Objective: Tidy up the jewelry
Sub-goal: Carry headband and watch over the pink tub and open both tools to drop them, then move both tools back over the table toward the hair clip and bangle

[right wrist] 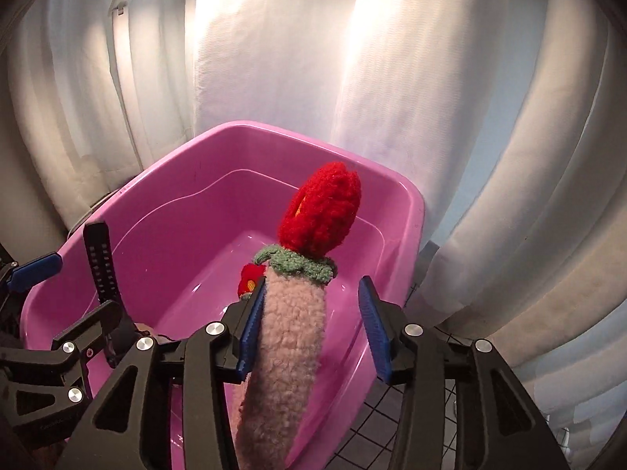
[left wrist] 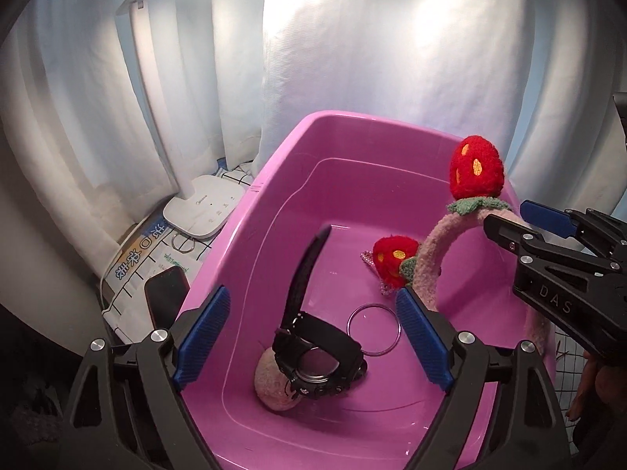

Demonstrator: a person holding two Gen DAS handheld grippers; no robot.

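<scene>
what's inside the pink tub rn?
Pink plastic tub holds a black wristwatch, thin metal bangle, sparkly clip, part of the fuzzy strawberry headband. A beige fuzzy item is partly hidden under the watch.

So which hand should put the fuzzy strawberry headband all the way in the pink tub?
Probably the right gripper: the headband stands between its open fingers, over the tub. The left gripper is open above the watch.

I read "DAS" on the black body of the right gripper [left wrist: 523, 217], right of my left fingers, and blue Chinese characters on a paper sheet [left wrist: 129, 262] beyond their left side.
</scene>
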